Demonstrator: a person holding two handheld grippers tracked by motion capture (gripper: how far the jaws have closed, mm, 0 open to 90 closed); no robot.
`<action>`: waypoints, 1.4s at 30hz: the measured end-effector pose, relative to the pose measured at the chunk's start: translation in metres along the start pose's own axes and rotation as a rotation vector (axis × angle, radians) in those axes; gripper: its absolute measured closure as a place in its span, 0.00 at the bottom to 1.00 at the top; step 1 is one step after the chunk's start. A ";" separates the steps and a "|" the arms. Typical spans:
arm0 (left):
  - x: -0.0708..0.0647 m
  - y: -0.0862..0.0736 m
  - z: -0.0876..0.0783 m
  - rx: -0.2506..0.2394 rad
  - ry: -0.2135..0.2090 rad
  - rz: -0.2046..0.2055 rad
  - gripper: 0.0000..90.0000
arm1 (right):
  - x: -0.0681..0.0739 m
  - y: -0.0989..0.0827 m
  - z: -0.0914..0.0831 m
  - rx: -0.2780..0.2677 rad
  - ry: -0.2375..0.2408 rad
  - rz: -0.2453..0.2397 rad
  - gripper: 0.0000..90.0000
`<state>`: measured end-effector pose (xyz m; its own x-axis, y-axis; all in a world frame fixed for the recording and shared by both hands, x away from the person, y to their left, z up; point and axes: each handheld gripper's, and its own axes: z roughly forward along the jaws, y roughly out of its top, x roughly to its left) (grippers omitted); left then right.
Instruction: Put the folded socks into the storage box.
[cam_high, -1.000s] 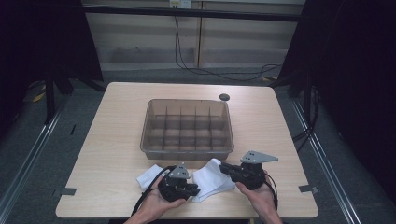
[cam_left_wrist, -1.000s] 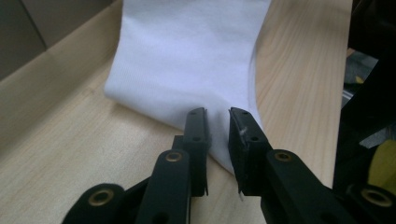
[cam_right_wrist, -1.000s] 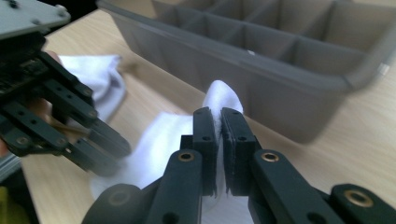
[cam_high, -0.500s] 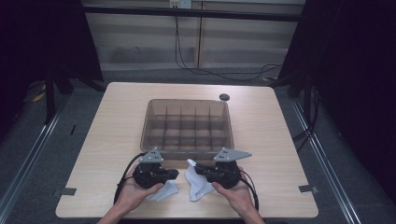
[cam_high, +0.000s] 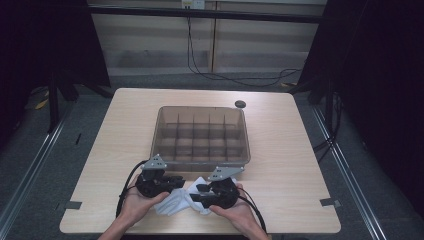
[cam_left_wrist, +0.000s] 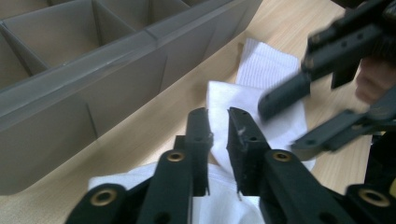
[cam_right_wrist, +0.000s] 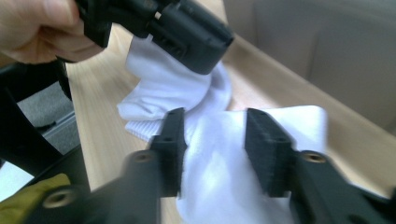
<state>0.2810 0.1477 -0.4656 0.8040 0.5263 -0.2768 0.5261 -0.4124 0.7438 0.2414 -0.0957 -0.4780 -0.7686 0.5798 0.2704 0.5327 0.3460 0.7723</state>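
Bin: grey translucent plastic divided bin (cam_high: 201, 135), compartments bare.
Room: light wooden table (cam_high: 300, 175), open right.
Left gripper (cam_left_wrist: 218, 126): my jaws pinch white sock (cam_high: 181, 200), just reopening slightly.
Right gripper (cam_right_wrist: 215, 135): my jaws just opening, astride the sock.

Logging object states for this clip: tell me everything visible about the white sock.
The sock is white knit fabric with a ribbed cuff, lying crumpled on the table's near edge, just in front of the divided box. The left gripper has a fold between its jaws; the right gripper straddles the cloth with its jaws apart, having just opened.
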 end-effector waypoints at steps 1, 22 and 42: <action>0.000 0.000 0.000 0.003 0.004 -0.002 0.86 | -0.002 0.000 -0.006 -0.015 -0.007 0.006 0.63; -0.032 -0.015 0.038 0.188 0.024 0.176 0.59 | -0.065 -0.045 -0.058 0.046 -0.319 0.111 0.64; -0.045 -0.006 0.029 0.141 -0.047 0.221 0.95 | -0.080 -0.077 -0.113 0.001 -0.420 0.151 0.95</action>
<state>0.2499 0.1046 -0.4754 0.9141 0.3777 -0.1473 0.3667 -0.6152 0.6979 0.2220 -0.2523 -0.4939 -0.4715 0.8732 0.1235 0.6286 0.2346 0.7415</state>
